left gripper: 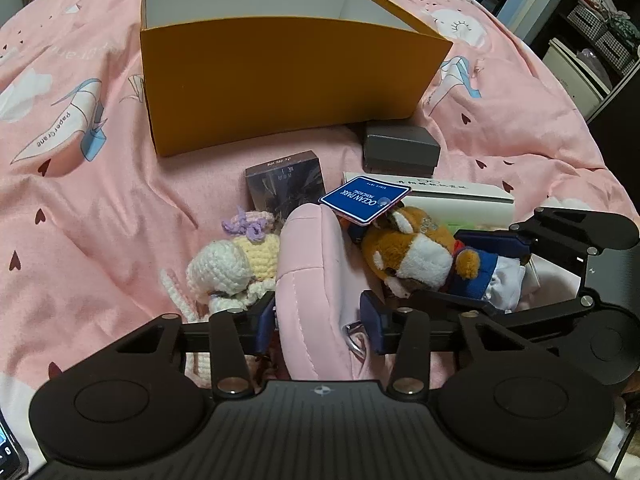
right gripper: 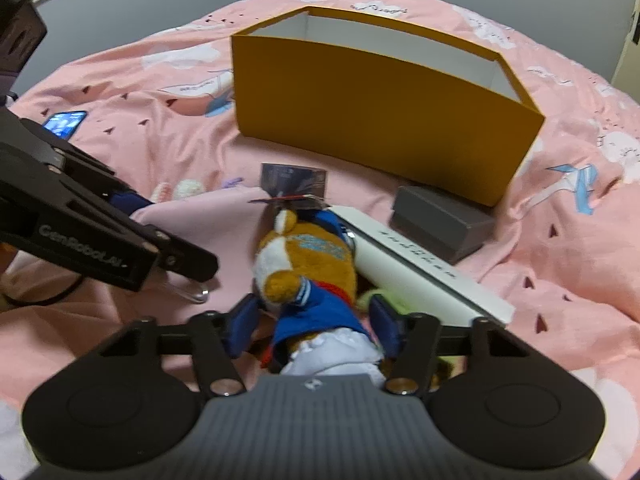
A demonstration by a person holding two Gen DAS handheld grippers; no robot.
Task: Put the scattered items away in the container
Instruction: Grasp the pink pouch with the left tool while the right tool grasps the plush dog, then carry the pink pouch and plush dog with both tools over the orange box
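- Bed with pink sheet [left gripper: 92, 200], printed with paper cranes and hearts; all items lie on it.
- Orange box [left gripper: 280, 88], open top, white inside, stands upright at the far side; nothing visible inside from either view.
- Left gripper [left gripper: 320, 320] points down over a pink pouch [left gripper: 308, 280]; blue pads sit on both sides of the pouch, about half open. The left pad seems to touch the fabric; a gap shows at the right pad, so a firm grip cannot be told.
- Metal ring [left gripper: 356, 344] hangs at the pouch's near end, just beside the right pad.
- Right gripper [right gripper: 316, 320] straddles a brown plush toy [right gripper: 304, 264] in blue clothes; pads flank its blue-and-white lower body, jaws roughly half open. Pads close to the cloth, contact unclear.
- Blue tag [left gripper: 366, 200] on the plush, rests above its head, overlapping the pouch's top.
- Crocheted doll [left gripper: 232, 264], white and yellow with purple bow, lies just left of the pouch, touching it.
- Small dark shiny box [left gripper: 286, 184] beyond the doll and pouch, near the orange box front.
- Grey box [left gripper: 400, 150] right against the orange box's near right corner.
- Long white box [right gripper: 424, 268] lies beside the plush, on its right, grey box just beyond it.
- Phone [right gripper: 64, 122] with lit screen on the sheet far left in the right wrist view, well apart from the pile.
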